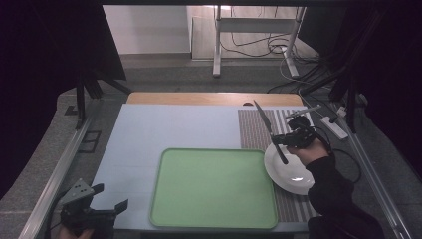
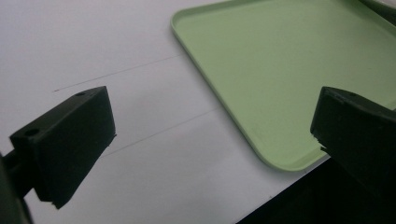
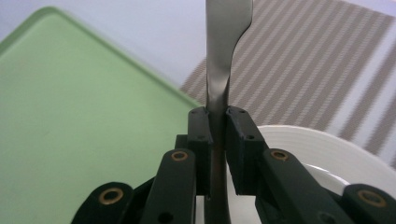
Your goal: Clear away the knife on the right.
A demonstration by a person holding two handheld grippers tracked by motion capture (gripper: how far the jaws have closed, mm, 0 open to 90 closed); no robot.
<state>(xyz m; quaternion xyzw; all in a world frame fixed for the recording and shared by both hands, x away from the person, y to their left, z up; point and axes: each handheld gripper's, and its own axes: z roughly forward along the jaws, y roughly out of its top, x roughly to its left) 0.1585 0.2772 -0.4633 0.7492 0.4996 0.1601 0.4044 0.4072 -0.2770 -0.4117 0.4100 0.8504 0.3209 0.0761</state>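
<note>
My right gripper [image 1: 279,142] is shut on a table knife [image 1: 266,126] and holds it above the left rim of a white plate [image 1: 293,174]. The blade points up and away over the striped placemat [image 1: 254,130]. In the right gripper view the jaws clamp the knife [image 3: 223,51] at its neck, over the plate [image 3: 336,149]. A green tray [image 1: 214,186] lies bare in the middle of the table. My left gripper [image 1: 110,199] hovers open at the table's near left corner, beside the tray [image 2: 280,70], holding nothing.
A pale blue mat [image 1: 164,129] covers most of the table, with a wooden strip [image 1: 214,98] at the far edge. A white power strip [image 1: 334,127] and cables lie off the table's right side. Desk legs [image 1: 217,45] and dark tripod legs stand beyond.
</note>
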